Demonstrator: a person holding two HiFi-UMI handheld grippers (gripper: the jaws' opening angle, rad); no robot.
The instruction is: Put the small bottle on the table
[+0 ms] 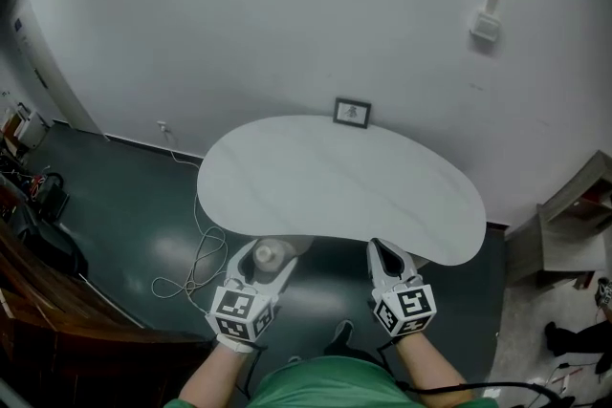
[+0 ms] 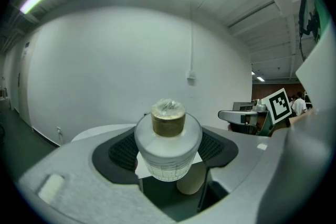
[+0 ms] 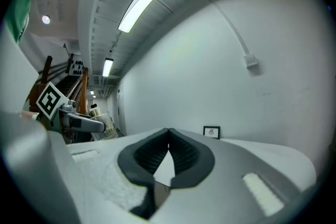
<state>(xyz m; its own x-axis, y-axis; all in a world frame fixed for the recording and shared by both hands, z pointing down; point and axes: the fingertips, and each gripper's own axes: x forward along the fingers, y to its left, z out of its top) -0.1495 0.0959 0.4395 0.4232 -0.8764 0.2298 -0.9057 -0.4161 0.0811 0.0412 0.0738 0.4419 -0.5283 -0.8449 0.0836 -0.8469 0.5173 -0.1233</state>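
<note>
A small frosted white bottle (image 2: pixel 168 147) with a brown neck and clear cap stands upright between the jaws of my left gripper (image 2: pixel 169 150), which is shut on it. In the head view the bottle (image 1: pixel 269 255) and left gripper (image 1: pixel 266 259) hover just short of the near edge of the white kidney-shaped table (image 1: pixel 335 182). My right gripper (image 1: pixel 387 255) is at the table's near edge on the right. Its dark pads (image 3: pixel 184 157) meet at the tips with nothing between them, so the right gripper (image 3: pixel 168 134) is shut and empty.
A small framed picture (image 1: pixel 352 112) leans against the white wall at the table's far edge. A white cable (image 1: pixel 196 258) lies looped on the dark floor to the left. Shelving (image 1: pixel 29 205) stands far left, and a low step (image 1: pixel 564 234) is at the right.
</note>
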